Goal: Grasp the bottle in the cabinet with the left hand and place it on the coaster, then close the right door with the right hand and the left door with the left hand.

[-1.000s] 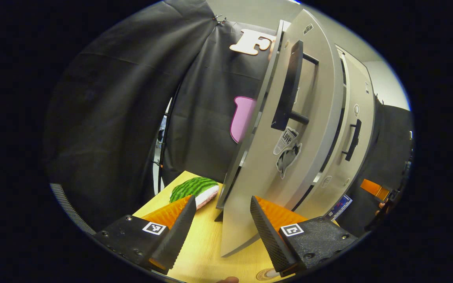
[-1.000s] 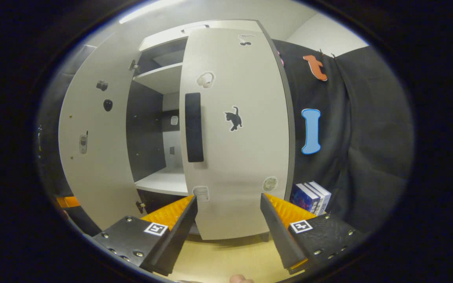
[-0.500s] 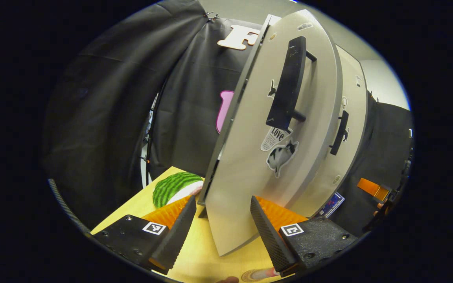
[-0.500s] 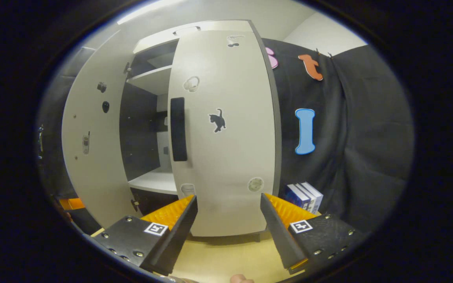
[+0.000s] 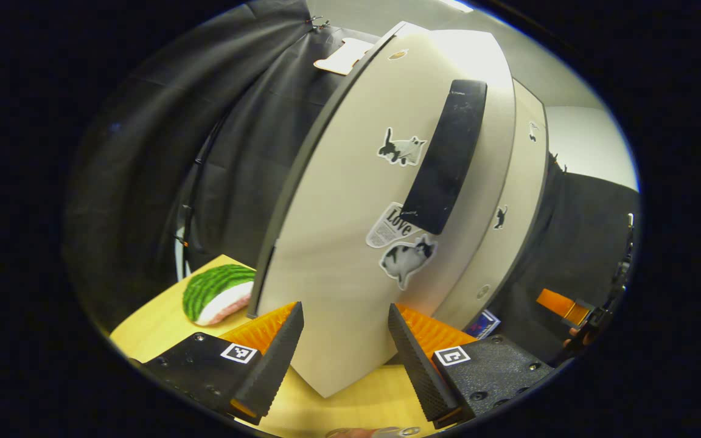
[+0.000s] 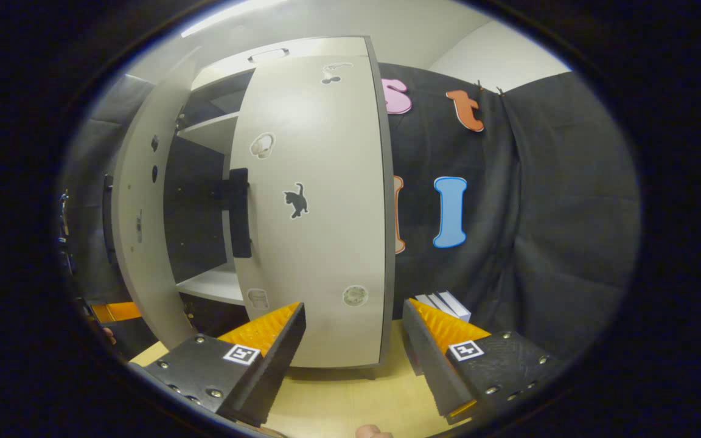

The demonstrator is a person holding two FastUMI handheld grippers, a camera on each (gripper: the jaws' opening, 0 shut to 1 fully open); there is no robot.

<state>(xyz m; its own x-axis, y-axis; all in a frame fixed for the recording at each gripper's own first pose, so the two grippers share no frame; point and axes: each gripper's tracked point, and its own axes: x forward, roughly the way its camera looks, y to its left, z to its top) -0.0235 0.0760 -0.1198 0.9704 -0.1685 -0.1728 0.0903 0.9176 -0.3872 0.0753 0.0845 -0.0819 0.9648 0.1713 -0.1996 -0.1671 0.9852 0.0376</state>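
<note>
The left door (image 5: 350, 243) stands just ahead of the left claw (image 5: 344, 340).

doors: I count 2, left door (image 5: 350, 243), right door (image 6: 320, 213)
handles: 2
books (image 6: 445, 303): 3
watermelon slice (image 5: 216, 292): 1

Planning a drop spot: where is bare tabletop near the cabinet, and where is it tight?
Free: the table in front of the watermelon slice, left of the left door; also a strip before the right door, between the right gripper fingers. Tight: the corner by the books against the cabinet, and the narrowing gap between both doors.
</note>
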